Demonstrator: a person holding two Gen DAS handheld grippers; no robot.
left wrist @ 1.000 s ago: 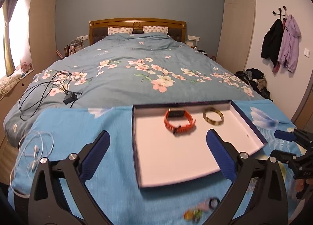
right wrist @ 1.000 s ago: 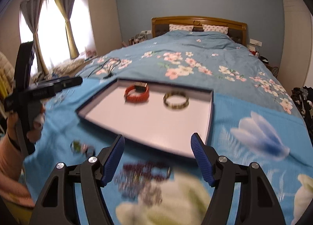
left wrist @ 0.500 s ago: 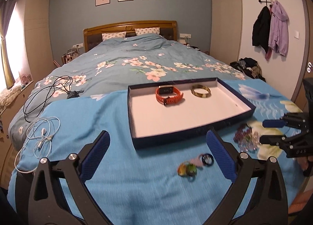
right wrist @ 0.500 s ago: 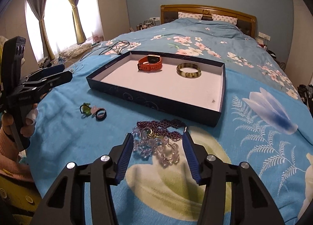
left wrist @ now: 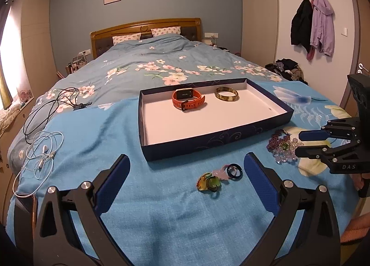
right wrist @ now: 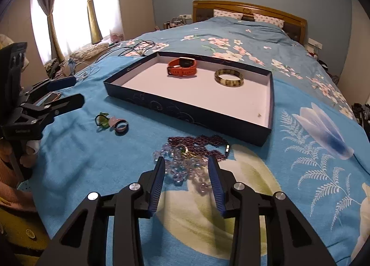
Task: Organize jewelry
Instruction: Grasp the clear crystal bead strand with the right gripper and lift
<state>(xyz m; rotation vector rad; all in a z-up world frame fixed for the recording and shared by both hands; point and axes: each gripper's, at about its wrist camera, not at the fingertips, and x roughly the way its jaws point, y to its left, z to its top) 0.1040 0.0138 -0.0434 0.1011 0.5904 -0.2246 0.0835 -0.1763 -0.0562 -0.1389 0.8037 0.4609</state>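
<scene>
I count two pieces already in the tray [left wrist: 266, 128], the orange watch band [left wrist: 188, 100] at its eleven o'clock and the amber bangle [left wrist: 226, 94] toward one o'clock, one of each; so I judge the job under half done, with two clusters left on the bed's blue blanket [left wrist: 150, 208]; the bead pile [right wrist: 192, 152], purple strand and clear crystals tangled so I cannot count its strands, lies just outside the tray's near wall; my right hand-held gripper [right wrist: 187, 171] is closing around the crystals, pads not yet pressing as far as I can tell; my left hand-held gripper [left wrist: 185, 185] hangs wide apart and empty, with the small pile of rings [left wrist: 218, 176], one dark, one pink, some green and yellow, at its one o'clock.
</scene>
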